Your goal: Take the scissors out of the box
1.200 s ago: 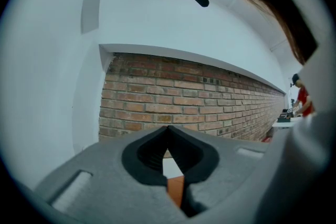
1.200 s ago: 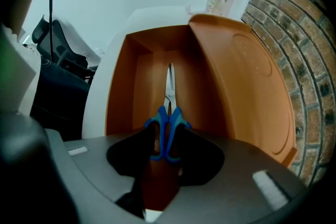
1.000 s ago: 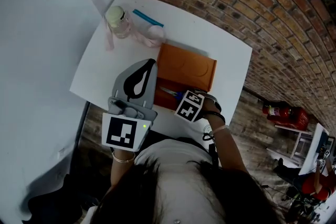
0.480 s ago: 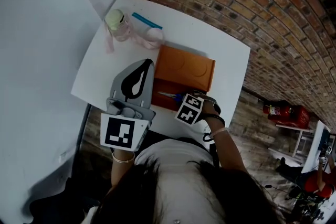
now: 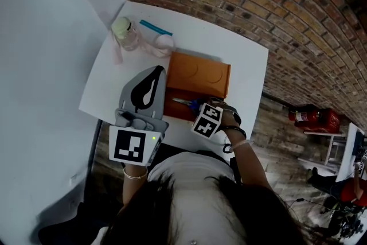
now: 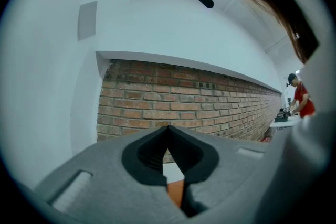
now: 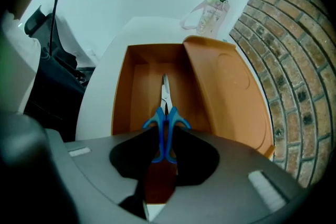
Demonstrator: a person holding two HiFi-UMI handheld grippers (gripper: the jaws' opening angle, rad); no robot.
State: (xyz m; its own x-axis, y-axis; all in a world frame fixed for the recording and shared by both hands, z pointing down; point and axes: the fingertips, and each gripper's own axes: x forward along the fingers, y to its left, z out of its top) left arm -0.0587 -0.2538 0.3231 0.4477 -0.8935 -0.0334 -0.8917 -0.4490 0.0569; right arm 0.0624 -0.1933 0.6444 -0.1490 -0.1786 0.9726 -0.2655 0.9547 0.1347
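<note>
The right gripper point(image 7: 165, 139) points steeply down into the box point(image 7: 122, 99). Its jaws, which have just been closing, now stand narrow with the pads pressed on the blue handles of the scissors point(image 7: 166, 108). The grip looks made, but the lift has not begun. The scissors lie flat on the box floor, handles at 6 o'clock in the right gripper view and blades running straight toward 12 o'clock, roughly down the middle of the compartment and clear of both side walls. The lid point(image 7: 227, 86) is folded open at 3 o'clock of the compartment, so nothing covers the way up. By my reading, opening the box and reaching in are done and the grasp is on. What is left is to raise the scissors over the rim and carry them out onto the white table point(image 5: 243, 63). In the head view the left gripper point(image 5: 161, 69) hovers level at 9 o'clock of the box, its jaw tips together and nothing between them; whether it touches the box wall I cannot tell. Farther out, at about 10 o'clock of the box, a small bottle point(image 5: 124, 32) and a blue strip point(image 5: 155, 27) lie near the table's far corner, well apart from the work.
</note>
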